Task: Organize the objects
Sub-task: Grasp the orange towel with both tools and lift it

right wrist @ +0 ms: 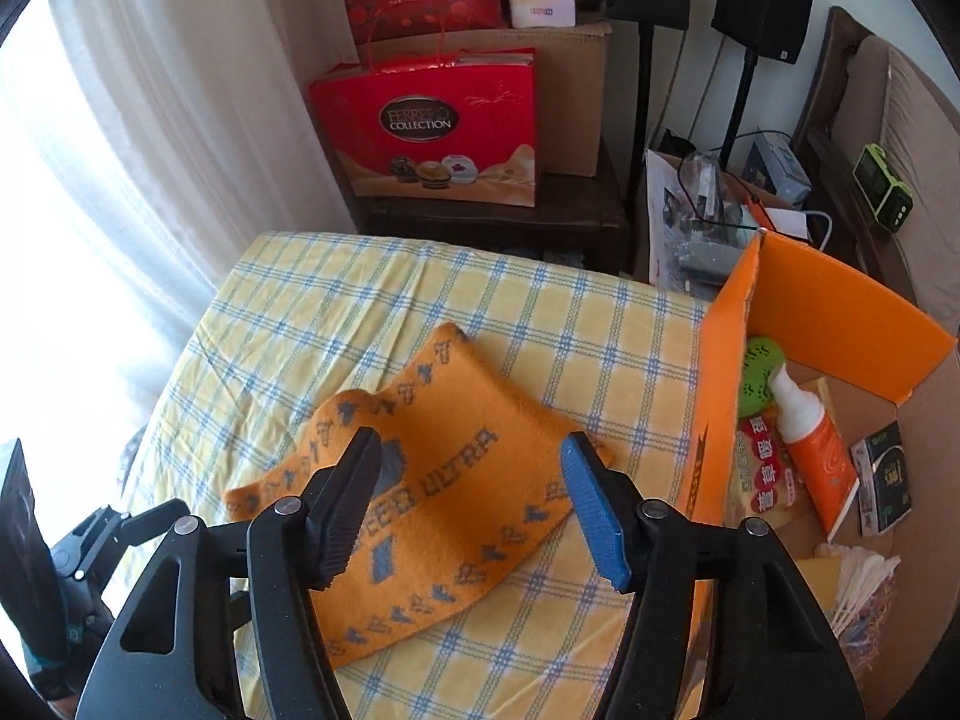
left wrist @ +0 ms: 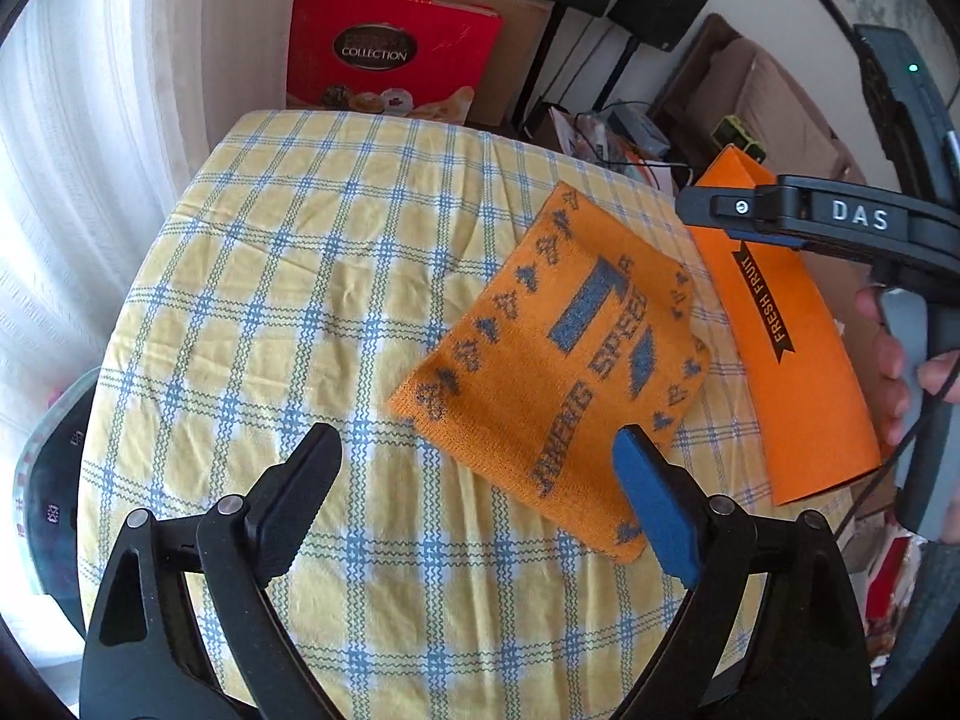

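Note:
An orange knitted cloth [left wrist: 540,372] with grey lettering lies folded on the yellow-and-blue checked tablecloth [left wrist: 288,276]. My left gripper [left wrist: 477,444] hovers open at its near corner, and the blue pad is close to the cloth's edge. In the right wrist view the cloth [right wrist: 456,480] humps up under my right gripper [right wrist: 471,444], whose jaws stand open over it without pressing. To the right stands an open orange box [right wrist: 720,396] holding a white-and-orange bottle [right wrist: 810,438], a green disc [right wrist: 759,372] and packets. The right gripper [left wrist: 738,222] also shows from the side, over the box [left wrist: 798,372].
Behind the table a red gift bag [right wrist: 432,132] leans on a cardboard carton [right wrist: 570,96]. Two black speakers on stands [right wrist: 762,0] and a brown sofa [right wrist: 882,138] are at the back right. A white curtain [right wrist: 150,120] hangs on the left. A hand [left wrist: 888,360] holds the right gripper's handle.

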